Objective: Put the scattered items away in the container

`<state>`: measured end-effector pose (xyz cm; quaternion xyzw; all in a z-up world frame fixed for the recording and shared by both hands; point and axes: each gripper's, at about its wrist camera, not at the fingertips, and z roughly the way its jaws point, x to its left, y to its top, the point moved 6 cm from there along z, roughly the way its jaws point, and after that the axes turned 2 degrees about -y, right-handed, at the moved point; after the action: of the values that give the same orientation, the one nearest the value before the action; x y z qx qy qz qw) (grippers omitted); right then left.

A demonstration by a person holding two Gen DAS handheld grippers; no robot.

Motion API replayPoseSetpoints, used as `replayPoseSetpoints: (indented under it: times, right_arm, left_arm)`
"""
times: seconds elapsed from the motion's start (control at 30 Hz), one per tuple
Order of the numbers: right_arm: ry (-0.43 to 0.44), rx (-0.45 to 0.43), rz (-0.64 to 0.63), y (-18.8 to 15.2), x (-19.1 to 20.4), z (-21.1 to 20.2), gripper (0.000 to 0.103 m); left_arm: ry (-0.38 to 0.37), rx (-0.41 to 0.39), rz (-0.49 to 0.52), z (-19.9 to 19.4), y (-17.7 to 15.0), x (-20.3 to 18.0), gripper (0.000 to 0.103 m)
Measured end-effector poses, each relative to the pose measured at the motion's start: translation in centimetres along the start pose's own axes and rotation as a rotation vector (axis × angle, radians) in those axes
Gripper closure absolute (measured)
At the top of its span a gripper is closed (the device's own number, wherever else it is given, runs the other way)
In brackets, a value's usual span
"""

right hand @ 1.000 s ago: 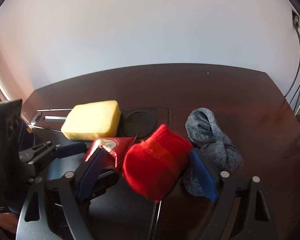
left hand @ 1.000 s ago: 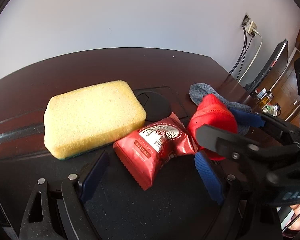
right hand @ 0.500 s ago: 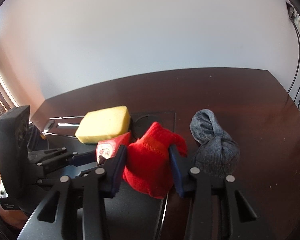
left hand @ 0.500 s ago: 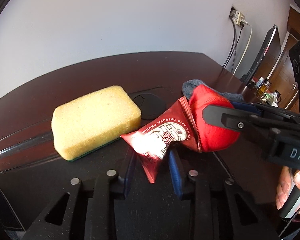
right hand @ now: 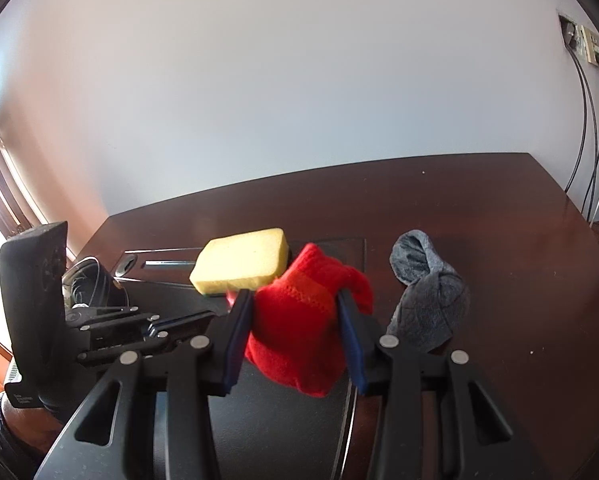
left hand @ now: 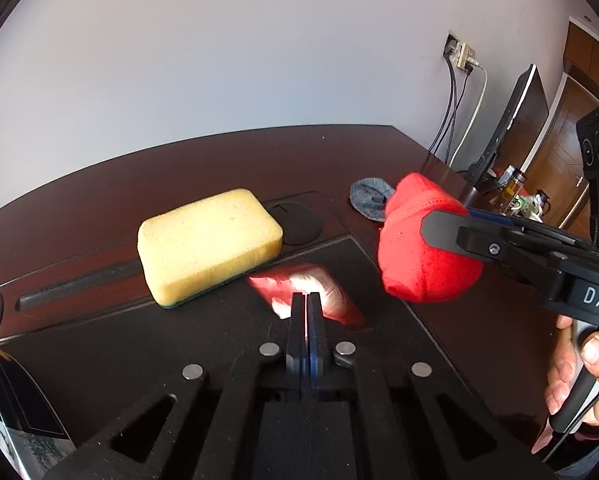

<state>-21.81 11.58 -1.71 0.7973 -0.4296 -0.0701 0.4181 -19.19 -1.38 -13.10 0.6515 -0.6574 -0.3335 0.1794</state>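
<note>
Right, the right gripper (right hand: 295,320) has its blue pads clamped on the red knitted sock bundle (right hand: 303,320), a soft lumpy ball with an orange stitched band, pinched in at the waist and held clear of the table. A second ago those jaws stood wide around it; now they squeeze it, and the bundle has come up off the dark wood.

Over on the left, the left gripper (left hand: 306,312) has its jaws pressed flat together, pad against pad. The red foil snack packet (left hand: 299,288) shows only as a glossy blur just past the tips; half a second back it was crisp and pinched between those pads, and now I cannot tell whether a thin edge is still caught or it has slipped free. Its direction is lost in the smear.

The yellow sponge (left hand: 209,242), a porous rounded block with a thin green scouring layer underneath, lies on the black mat (left hand: 139,352) with its long axis running across the table, from near left to far right in the left view, where it was before. The grey sock (right hand: 427,292), a marled knit twisted into a loose knot, lies on the dark brown table (right hand: 499,208) just right of the red bundle, long axis running away from the gripper. A hand (left hand: 579,376) grips the right gripper's handle.
</note>
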Motion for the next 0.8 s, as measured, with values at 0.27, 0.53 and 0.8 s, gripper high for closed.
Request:
replayPoseSetpoints:
  times: [0.27,0.53,0.8]
  right_arm:
    - [-0.012,-0.004,0.007,-0.6,-0.2,-0.8,0.061]
    - [-0.013,-0.014,0.015,-0.8,-1.0,-1.0,0.06]
    - [-0.017,-0.027,0.037,-1.1,-2.1,-1.6,0.06]
  left_arm:
    - [-0.006,0.018,-0.041,0.6,-0.5,0.5,0.049]
    - [0.008,0.039,-0.005,2.2,-0.4,-0.8,0.03]
    - [0.008,0.08,0.02,3.5,-1.0,-1.4,0.03]
